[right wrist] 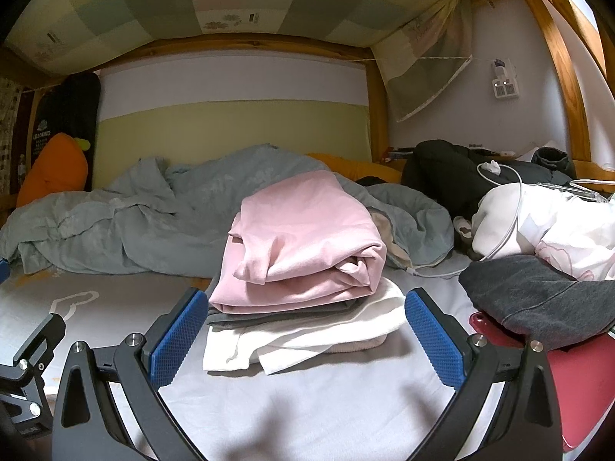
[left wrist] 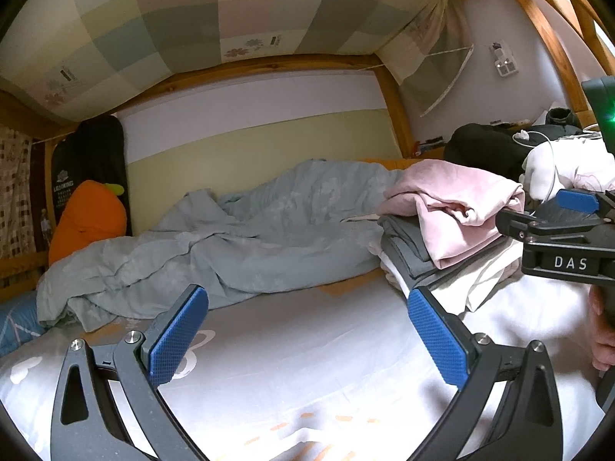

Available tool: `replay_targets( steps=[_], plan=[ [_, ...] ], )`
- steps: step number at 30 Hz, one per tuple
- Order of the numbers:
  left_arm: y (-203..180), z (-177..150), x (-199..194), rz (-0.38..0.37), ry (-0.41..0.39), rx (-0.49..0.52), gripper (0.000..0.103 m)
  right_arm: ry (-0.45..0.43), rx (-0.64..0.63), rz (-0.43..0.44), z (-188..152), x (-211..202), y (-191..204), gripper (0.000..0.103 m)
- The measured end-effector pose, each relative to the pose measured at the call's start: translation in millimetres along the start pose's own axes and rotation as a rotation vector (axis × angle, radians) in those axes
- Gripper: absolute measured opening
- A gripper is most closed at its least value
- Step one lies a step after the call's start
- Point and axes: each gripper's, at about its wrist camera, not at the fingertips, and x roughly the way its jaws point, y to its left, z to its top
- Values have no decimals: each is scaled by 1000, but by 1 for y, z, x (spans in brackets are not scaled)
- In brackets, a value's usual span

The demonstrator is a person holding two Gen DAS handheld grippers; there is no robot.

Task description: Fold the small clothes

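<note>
Folded clothes (right wrist: 303, 269) sit stacked on the bed (right wrist: 292, 403), pink garment (right wrist: 307, 238) on top of grey and white layers. The right gripper (right wrist: 305, 336) faces the stack, fingers spread wide on either side of its near edge, holding nothing. The left gripper (left wrist: 307, 340) hangs over bare sheet, fingers equally spread and empty. A crumpled grey-blue duvet (left wrist: 215, 238) lines the far side

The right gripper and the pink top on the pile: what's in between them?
Only bare pale bedsheet, then the pile's white and grey layers under the pink top; right gripper open, right wrist view.
</note>
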Motion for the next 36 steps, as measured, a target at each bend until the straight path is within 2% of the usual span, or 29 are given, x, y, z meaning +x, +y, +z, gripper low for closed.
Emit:
replay_targets(
  steps=[21,36],
  plan=[
    [6,-1,8,-2,44,-44,103,2,-7,10,-2,4,-1,102],
    [1,-1,9,5,44,-19,103,30,-1,9,-2,10,-2,102]
  ],
)
